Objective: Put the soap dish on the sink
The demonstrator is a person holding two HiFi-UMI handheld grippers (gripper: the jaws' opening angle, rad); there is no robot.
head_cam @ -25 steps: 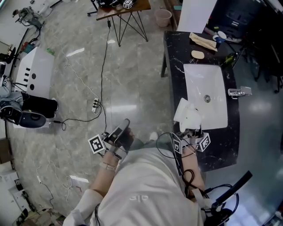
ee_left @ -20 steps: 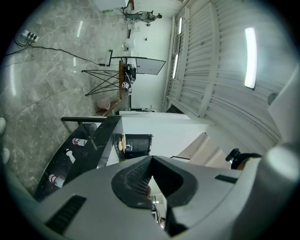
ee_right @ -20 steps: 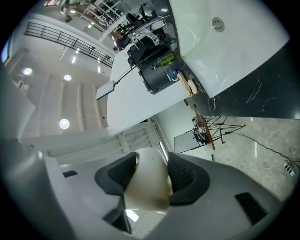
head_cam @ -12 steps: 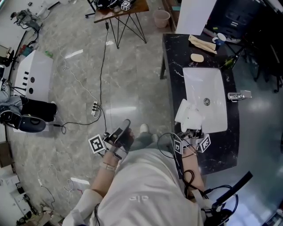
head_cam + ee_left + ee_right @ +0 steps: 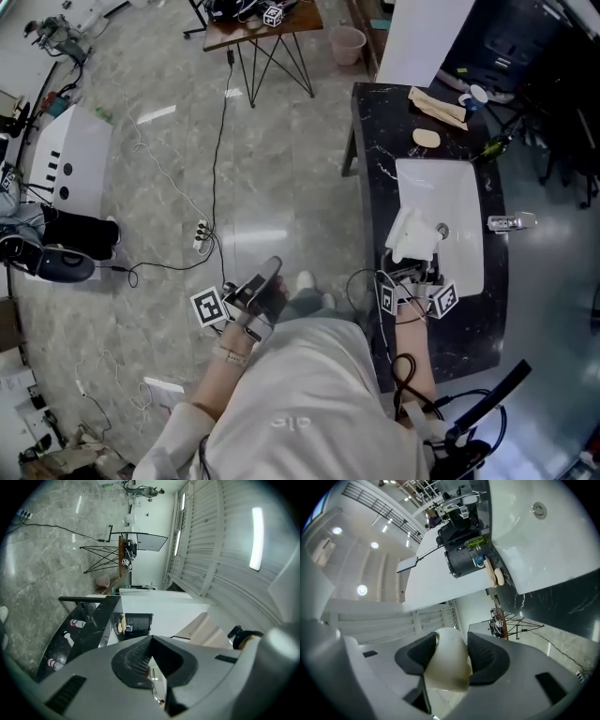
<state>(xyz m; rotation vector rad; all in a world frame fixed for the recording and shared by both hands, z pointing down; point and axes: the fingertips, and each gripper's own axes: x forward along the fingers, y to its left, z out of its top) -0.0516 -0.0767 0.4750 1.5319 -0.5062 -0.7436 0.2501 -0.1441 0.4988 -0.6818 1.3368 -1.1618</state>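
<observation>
The white soap dish (image 5: 412,234) hangs over the near left rim of the white sink basin (image 5: 464,192), which is set in a black marble counter (image 5: 375,131). My right gripper (image 5: 416,261) is shut on the dish's near edge. In the right gripper view the dish (image 5: 449,663) is pinched between both pads, and the basin (image 5: 534,536) with its drain lies ahead. My left gripper (image 5: 266,274) hangs over the floor left of the counter. Its jaws (image 5: 149,641) meet with nothing between them.
A chrome faucet (image 5: 509,222) stands at the basin's right. A bar of soap (image 5: 427,138) and a wooden piece (image 5: 439,105) lie on the counter's far end. Cables and a power strip (image 5: 202,225) cross the floor; a small table (image 5: 262,23) and bin (image 5: 347,39) stand beyond.
My right gripper has carried the soap dish a little to the right, further over the basin's rim. The left gripper has stayed where it was.
</observation>
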